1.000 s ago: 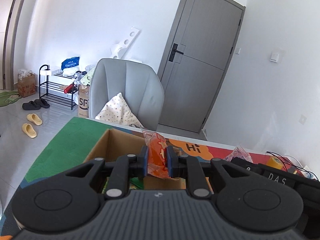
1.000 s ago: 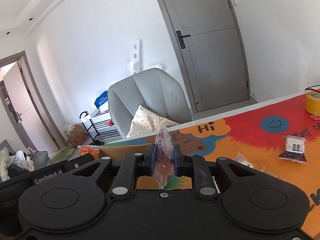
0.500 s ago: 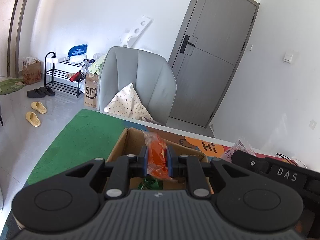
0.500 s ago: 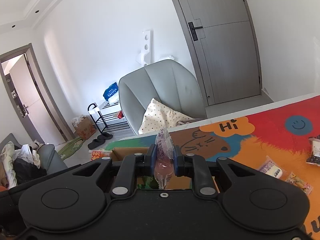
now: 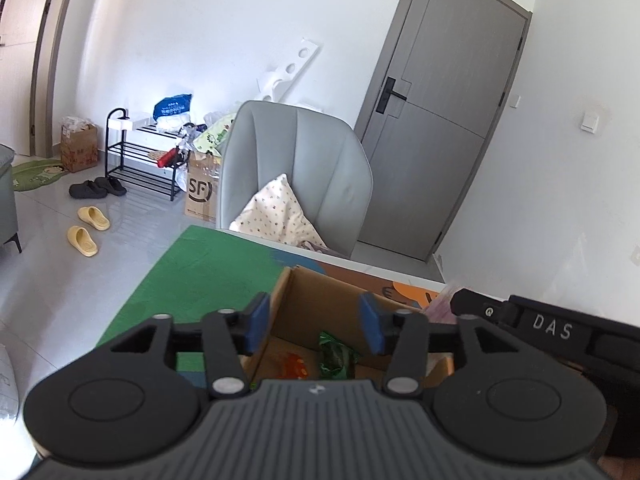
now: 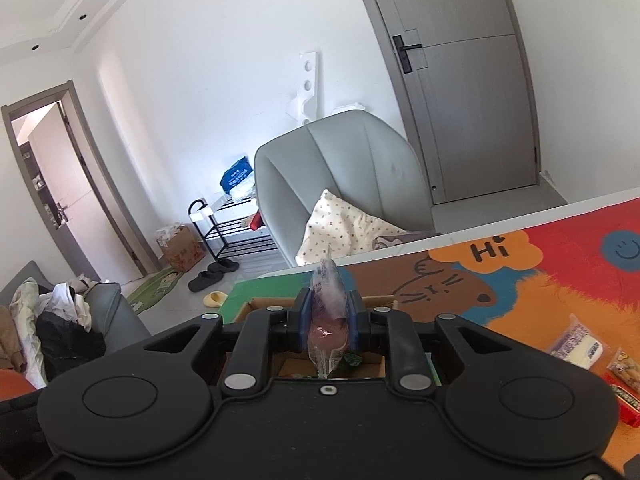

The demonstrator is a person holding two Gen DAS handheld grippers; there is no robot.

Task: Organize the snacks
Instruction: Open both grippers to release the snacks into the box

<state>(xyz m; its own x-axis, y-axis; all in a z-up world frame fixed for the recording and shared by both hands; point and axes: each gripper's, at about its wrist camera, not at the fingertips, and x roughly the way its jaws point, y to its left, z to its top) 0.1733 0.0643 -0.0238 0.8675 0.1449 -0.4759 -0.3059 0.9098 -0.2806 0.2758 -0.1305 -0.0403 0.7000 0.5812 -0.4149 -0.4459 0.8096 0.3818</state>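
My left gripper is open and empty above the cardboard box. Inside the box lie an orange snack packet and a green snack packet. My right gripper is shut on a clear packet with a pinkish snack, held upright over the same box. The right gripper's body shows at the right of the left wrist view.
The box stands on a colourful mat on the table. Several loose snack packets lie on the mat at the right. A grey chair with a cushion stands beyond the table's far edge.
My left gripper has opened and let go of the orange packet, which now lies in the box. Both grippers have moved over the box. The right gripper still holds its packet.
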